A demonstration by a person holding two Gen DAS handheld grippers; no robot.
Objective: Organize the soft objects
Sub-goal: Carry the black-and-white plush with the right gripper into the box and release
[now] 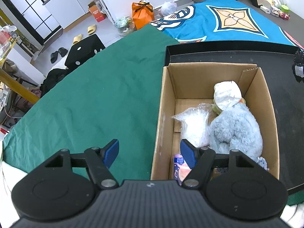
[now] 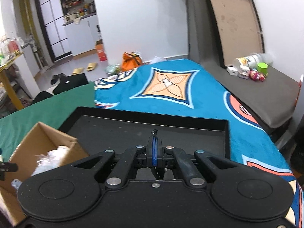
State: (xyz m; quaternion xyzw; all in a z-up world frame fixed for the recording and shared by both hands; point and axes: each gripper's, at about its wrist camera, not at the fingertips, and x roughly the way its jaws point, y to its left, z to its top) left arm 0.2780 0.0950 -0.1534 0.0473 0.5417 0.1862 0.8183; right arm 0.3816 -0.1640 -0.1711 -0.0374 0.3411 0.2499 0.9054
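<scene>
A cardboard box (image 1: 167,114) stands on a black tray (image 1: 285,114). Inside lie a light-blue plush toy (image 1: 235,131), a white crumpled bundle (image 1: 227,94), a clear plastic bag of white stuff (image 1: 193,127) and a pink packet (image 1: 179,168). My left gripper (image 1: 150,153) is open and empty, straddling the box's left wall near its front corner. My right gripper (image 2: 154,142) is shut above the black tray (image 2: 190,133), with a small dark thing (image 2: 155,132) poking out past its fingertips; I cannot tell what it is. The box (image 2: 45,138) is at its left. A dark fuzzy object (image 1: 299,64) lies at the tray's right edge.
A green cloth (image 1: 95,95) covers the surface left of the box. A blue patterned blanket (image 2: 171,87) lies behind the tray. Small toys and containers (image 2: 250,68) sit on a grey surface at the far right. An orange bag (image 1: 142,15) and slippers are on the floor.
</scene>
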